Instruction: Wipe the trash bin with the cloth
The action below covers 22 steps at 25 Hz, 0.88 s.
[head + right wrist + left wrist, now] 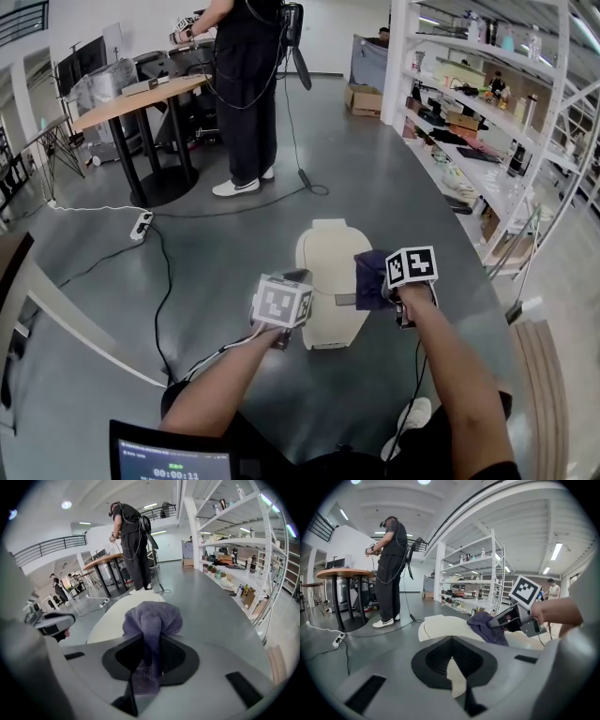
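A cream trash bin (323, 281) stands on the grey floor in front of me; its lid also shows in the left gripper view (440, 626) and the right gripper view (105, 620). My right gripper (384, 284) is shut on a purple cloth (371, 277), bunched against the lid's right side (152, 618). From the left gripper view the cloth (487, 626) hangs from the right gripper (502, 620) onto the lid. My left gripper (297, 278) sits at the bin's left rim, and a cream sliver of the rim is pinched between its jaws (461, 681).
A person (246, 94) stands at a round wooden table (141, 94) at the back left. Cables and a power strip (141, 225) lie on the floor to the left. Metal shelves (487, 122) run along the right, with a wooden bench (546, 375) nearer me.
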Tool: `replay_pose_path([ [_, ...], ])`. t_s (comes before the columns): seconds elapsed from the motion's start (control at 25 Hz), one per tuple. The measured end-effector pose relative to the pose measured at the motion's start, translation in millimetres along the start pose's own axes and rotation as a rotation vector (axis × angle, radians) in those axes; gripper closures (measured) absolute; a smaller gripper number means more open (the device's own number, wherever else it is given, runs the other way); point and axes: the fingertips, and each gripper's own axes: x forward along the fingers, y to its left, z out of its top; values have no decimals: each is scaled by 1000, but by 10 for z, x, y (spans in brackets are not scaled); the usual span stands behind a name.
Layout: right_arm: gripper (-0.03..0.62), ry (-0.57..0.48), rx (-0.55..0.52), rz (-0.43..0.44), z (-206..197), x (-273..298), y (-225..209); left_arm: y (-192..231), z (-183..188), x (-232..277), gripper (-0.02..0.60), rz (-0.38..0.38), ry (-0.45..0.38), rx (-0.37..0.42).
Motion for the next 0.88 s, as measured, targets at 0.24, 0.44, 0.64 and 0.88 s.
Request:
replay_pose_path([
  [0.24,512,-236,-104,23,299,-494,253,-54,218,-279,584,27,-67,9],
  [0.44,513,-444,-93,33,257,-847,477,-126,321,-632,584,96,-158,57],
  [0.64,513,-555,-176,42,-18,-1026,942,-227,322,-915,584,150,-261,32],
  [0.88,513,-586,-184,50,-590,-877,1331,-267,-169,-1073,584,185,-254,2],
])
